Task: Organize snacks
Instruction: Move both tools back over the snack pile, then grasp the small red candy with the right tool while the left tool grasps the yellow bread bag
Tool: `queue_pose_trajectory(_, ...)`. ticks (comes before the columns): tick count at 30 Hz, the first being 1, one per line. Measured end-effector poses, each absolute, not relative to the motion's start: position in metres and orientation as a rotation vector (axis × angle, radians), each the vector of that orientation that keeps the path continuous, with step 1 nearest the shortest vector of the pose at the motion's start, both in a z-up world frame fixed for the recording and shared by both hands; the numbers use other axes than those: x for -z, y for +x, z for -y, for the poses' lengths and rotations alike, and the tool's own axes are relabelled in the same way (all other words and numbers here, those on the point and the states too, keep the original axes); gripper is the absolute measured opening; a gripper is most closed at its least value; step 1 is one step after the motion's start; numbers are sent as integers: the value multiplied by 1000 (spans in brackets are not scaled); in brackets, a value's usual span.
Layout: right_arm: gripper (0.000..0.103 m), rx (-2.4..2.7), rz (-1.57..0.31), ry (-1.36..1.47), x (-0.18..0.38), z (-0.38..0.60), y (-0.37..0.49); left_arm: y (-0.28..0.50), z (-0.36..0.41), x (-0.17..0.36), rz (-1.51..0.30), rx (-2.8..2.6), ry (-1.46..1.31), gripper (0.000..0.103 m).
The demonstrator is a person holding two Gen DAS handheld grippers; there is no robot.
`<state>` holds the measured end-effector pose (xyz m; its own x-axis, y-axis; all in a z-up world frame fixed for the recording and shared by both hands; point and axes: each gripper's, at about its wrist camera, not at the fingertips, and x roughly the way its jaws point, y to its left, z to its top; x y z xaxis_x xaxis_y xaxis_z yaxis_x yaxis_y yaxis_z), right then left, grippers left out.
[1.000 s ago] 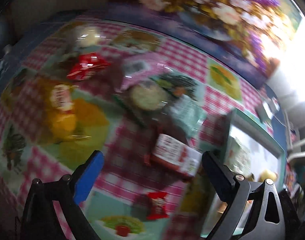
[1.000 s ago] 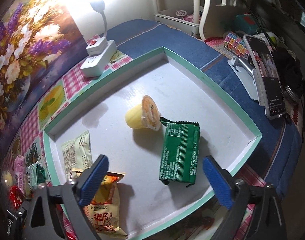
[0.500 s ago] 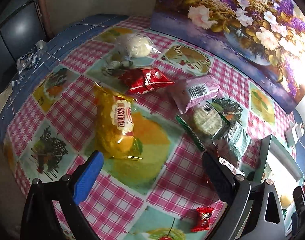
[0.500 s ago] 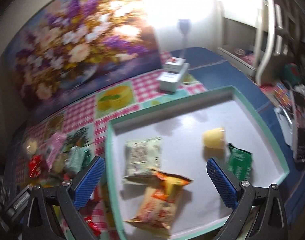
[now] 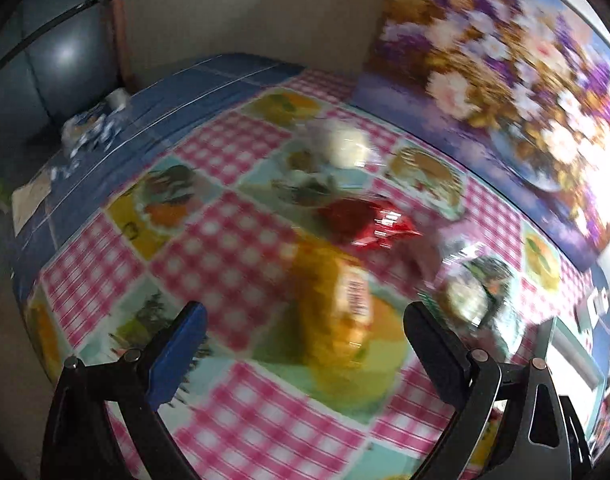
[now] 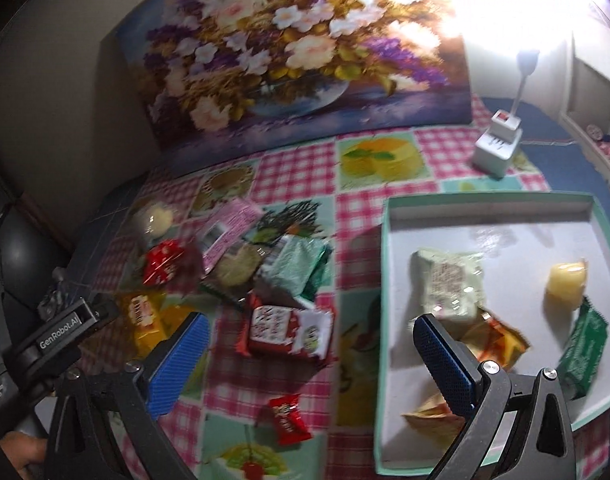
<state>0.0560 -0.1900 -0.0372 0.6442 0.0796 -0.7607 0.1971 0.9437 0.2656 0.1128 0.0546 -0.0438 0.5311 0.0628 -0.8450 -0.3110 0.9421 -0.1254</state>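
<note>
Both tools hung over the table with jaws spread wide and nothing in them: the left gripper (image 5: 305, 332) was lined up on the yellow packet (image 5: 337, 312), probably its next pick, while the right gripper (image 6: 309, 356) faced the loose heap of snacks (image 6: 261, 276) beside the tray (image 6: 485, 202), where four items already lay. A checked fruit-print tablecloth (image 6: 305, 168) covered the table, with a flower painting (image 6: 297, 48) propped against the wall

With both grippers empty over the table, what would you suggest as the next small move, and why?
Probably lower the open left gripper onto the yellow snack bag, which lies on the tablecloth between its fingers. The right gripper is also open and holds nothing. The tray already holds several snacks, while this bag and others remain outside it. The left view is blurred, so steady first.
</note>
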Motion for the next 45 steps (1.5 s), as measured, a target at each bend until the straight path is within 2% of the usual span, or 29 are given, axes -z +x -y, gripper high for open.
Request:
queue_pose_trajectory(7,100,36,-1043,211,64,154,67,123,-68,76,-1125,-113,-376,99)
queue_pose_trajectory(10,81,37,-1103,135,75,141,67,126,-55,81,-1166,-34,-351,99)
queue_pose_trajectory(12,75,41,-1142,108,82,136,68,126,-48,80,-1170,-2,-323,99)
queue_pose_trajectory(14,62,34,-1174,116,88,136,67,125,-44,77,-1170,11,-303,99)
queue_pose_trajectory(17,54,33,-1207,119,94,138,67,126,-45,75,-1165,8,-293,99)
queue_pose_trajectory(25,23,15,-1254,100,105,138,61,134,-54,76,-1171,-1,-292,98)
queue_pose_trajectory(35,22,7,-1243,98,108,138,69,155,-52,86,-1175,2,-299,98)
queue_pose_trajectory(36,22,5,-1241,99,108,138,70,157,-52,90,-1180,1,-302,96)
queue_pose_trajectory(38,22,5,-1238,101,108,139,71,161,-54,97,-1192,-9,-315,85)
queue_pose_trajectory(40,22,6,-1237,102,108,140,71,164,-55,102,-1200,-19,-321,68)
queue_pose_trajectory(42,22,7,-1237,106,108,142,66,165,-56,104,-1202,-16,-332,64)
queue_pose_trajectory(44,22,8,-1238,111,107,139,74,165,-56,104,-1194,-2,-343,49)
queue_pose_trajectory(45,22,9,-1237,115,107,140,73,164,-55,103,-1193,0,-342,47)
